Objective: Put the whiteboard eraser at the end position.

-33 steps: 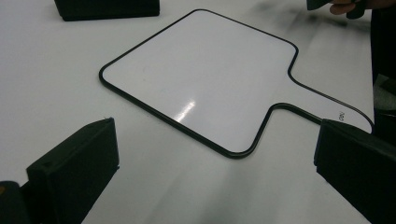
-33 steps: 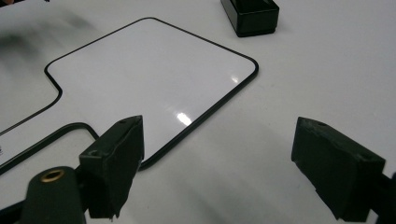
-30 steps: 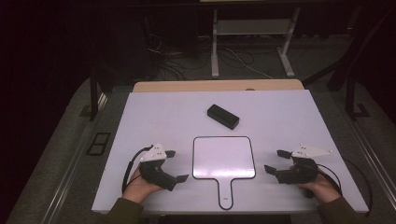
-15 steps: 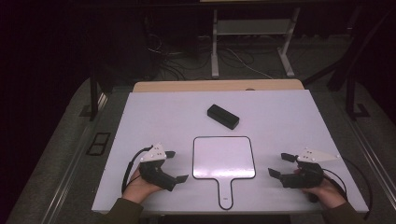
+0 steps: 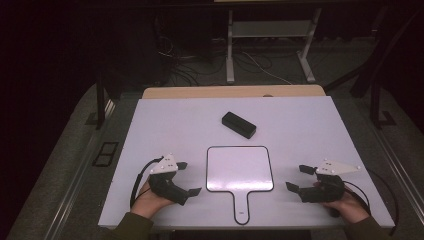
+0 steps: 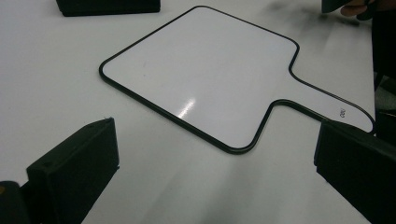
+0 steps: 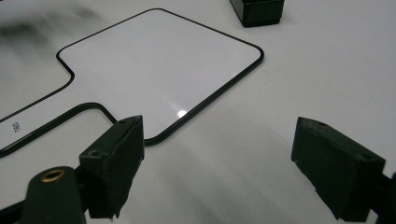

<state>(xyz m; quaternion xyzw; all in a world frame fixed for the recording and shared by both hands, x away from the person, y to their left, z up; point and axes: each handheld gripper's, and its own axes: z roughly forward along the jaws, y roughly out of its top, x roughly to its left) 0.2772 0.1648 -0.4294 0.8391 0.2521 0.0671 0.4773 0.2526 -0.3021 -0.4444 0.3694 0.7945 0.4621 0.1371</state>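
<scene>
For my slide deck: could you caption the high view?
Two open hand-held grippers, left and right, rest either side of a paddle whiteboard on a white table, black eraser beyond.

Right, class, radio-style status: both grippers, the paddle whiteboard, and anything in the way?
Left gripper open, empty. Right gripper open, empty. Whiteboard flat on table between them, untouched. Black box lies beyond the board, not blocking.

Black block (image 5: 239,124) on white table (image 5: 300,125)
</scene>
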